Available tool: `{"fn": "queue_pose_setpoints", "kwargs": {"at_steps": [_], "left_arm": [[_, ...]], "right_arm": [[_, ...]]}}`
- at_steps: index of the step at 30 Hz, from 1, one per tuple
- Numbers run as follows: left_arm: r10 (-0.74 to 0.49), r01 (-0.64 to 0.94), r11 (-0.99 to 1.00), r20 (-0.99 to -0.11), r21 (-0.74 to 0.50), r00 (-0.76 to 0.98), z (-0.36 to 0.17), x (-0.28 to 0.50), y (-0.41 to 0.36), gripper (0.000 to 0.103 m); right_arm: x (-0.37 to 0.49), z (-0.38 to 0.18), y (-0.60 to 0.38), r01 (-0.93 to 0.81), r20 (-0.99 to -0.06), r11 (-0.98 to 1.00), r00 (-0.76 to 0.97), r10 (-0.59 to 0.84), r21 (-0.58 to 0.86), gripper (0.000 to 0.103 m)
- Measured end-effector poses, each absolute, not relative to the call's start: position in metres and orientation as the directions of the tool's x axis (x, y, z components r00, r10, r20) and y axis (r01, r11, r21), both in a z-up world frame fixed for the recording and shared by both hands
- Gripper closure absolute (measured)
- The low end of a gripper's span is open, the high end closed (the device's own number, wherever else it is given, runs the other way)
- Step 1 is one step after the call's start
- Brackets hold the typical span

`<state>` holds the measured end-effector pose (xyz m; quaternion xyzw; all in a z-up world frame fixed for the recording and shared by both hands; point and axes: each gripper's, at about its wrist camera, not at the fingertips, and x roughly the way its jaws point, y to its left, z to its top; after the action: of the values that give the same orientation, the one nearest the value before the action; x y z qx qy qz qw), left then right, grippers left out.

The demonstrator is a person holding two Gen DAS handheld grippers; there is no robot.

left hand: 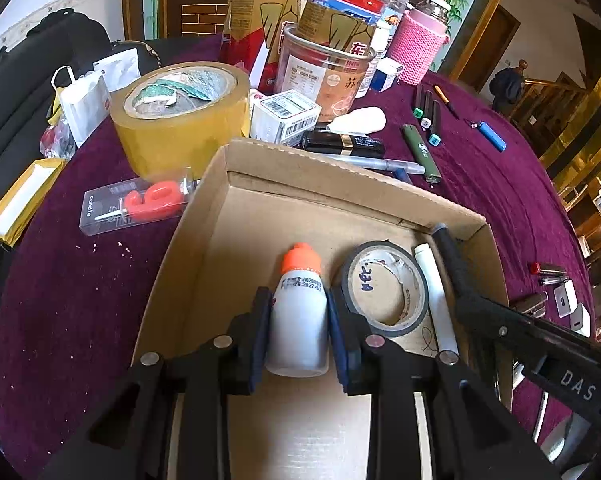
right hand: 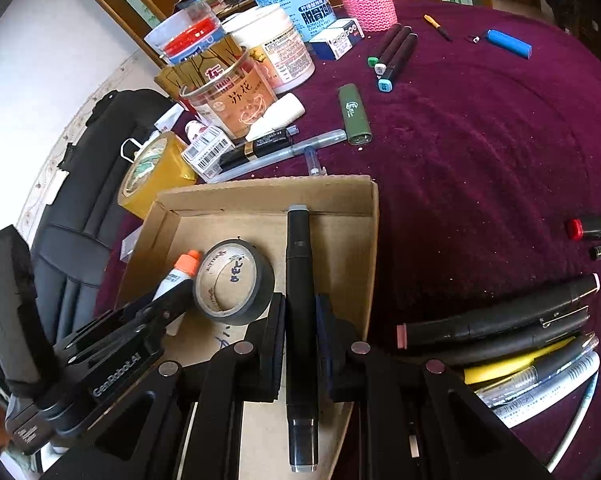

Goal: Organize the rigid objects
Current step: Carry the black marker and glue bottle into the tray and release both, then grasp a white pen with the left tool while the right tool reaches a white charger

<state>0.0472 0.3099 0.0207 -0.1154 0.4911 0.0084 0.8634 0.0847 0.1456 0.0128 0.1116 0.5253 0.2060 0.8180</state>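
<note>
An open cardboard box [left hand: 340,168] [right hand: 260,188] sits on the purple tablecloth. My left gripper [left hand: 298,300] is low inside it, shut on a white bottle with an orange cap [left hand: 300,320], whose cap points away from me. Beside the bottle lie a black tape roll [left hand: 356,276] [right hand: 260,280] and a white marker [left hand: 436,292]. My right gripper [right hand: 300,300] is shut on a black marker [right hand: 298,248], held lengthwise over the box's right side. That marker's tip [left hand: 440,232] also shows in the left wrist view. In the right wrist view the bottle [right hand: 180,270] peeks out past the left gripper's fingers [right hand: 168,300].
A big yellowish tape roll [left hand: 180,120], a boxed red candle [left hand: 136,204], jars and small cartons [left hand: 284,116] crowd the box's far and left sides. A green lighter [left hand: 420,152], blue lighter [left hand: 492,136] and markers [left hand: 426,108] lie beyond. Several pens [right hand: 500,320] are piled right of the box.
</note>
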Motion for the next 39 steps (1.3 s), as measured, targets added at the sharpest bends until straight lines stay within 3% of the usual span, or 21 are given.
{"fn": "queue_pose_setpoints", "kwargs": {"at_steps": [2, 10, 12, 16, 20, 23, 25, 28, 29, 33, 39], "left_arm": [[-0.091, -0.141, 0.971, -0.848, -0.191, 0.523, 0.022, 0.046, 0.312, 0.06], [-0.12, -0.141, 0.96, -0.809, -0.242, 0.576, 0.04, 0.026, 0.315, 0.044], [-0.123, -0.135, 0.959, -0.794, -0.25, 0.595, 0.049, 0.016, 0.313, 0.037], [-0.118, -0.127, 0.96, -0.768, -0.251, 0.629, 0.065, -0.004, 0.305, 0.033], [-0.117, -0.104, 0.961, -0.722, -0.255, 0.681, 0.086, -0.026, 0.288, 0.033], [-0.092, -0.077, 0.971, -0.646, -0.228, 0.757, 0.111, -0.048, 0.263, 0.033], [-0.081, -0.057, 0.976, -0.594, -0.21, 0.8, 0.126, -0.06, 0.247, 0.032], [-0.083, -0.024, 0.978, -0.498, -0.206, 0.863, 0.148, -0.08, 0.212, 0.011], [-0.096, -0.012, 0.977, -0.491, -0.212, 0.866, 0.151, -0.081, 0.205, 0.006], [-0.237, 0.104, 0.959, -0.548, -0.264, 0.802, 0.148, -0.071, 0.16, 0.006], [-0.246, 0.155, 0.969, -0.662, -0.195, 0.708, 0.125, -0.06, 0.109, 0.006]], "right_arm": [[0.084, 0.013, 0.148, -0.222, -0.817, 0.896, 0.37, 0.442, 0.384, 0.083], [0.063, 0.033, 0.151, -0.301, -0.79, 0.901, 0.444, 0.423, 0.313, 0.057], [0.055, 0.043, 0.144, -0.318, -0.766, 0.896, 0.475, 0.433, 0.309, 0.057], [0.034, 0.065, 0.124, -0.345, -0.708, 0.9, 0.564, 0.425, 0.265, 0.054], [0.0, 0.093, 0.097, -0.365, -0.605, 0.921, 0.706, 0.368, 0.134, 0.044], [-0.032, 0.112, 0.071, -0.329, -0.481, 0.944, 0.825, 0.297, 0.019, 0.029], [-0.053, 0.122, 0.046, -0.264, -0.365, 0.964, 0.901, 0.234, -0.036, 0.009], [-0.064, 0.123, 0.01, -0.208, -0.28, 0.977, 0.942, 0.187, -0.048, 0.0], [-0.062, 0.12, -0.005, -0.196, -0.293, 0.98, 0.94, 0.177, -0.036, 0.0], [-0.037, 0.107, -0.064, -0.122, -0.38, 0.992, 0.916, 0.128, 0.041, 0.001], [0.001, 0.076, -0.147, 0.025, -0.46, 0.992, 0.887, 0.036, 0.127, 0.001]]}}
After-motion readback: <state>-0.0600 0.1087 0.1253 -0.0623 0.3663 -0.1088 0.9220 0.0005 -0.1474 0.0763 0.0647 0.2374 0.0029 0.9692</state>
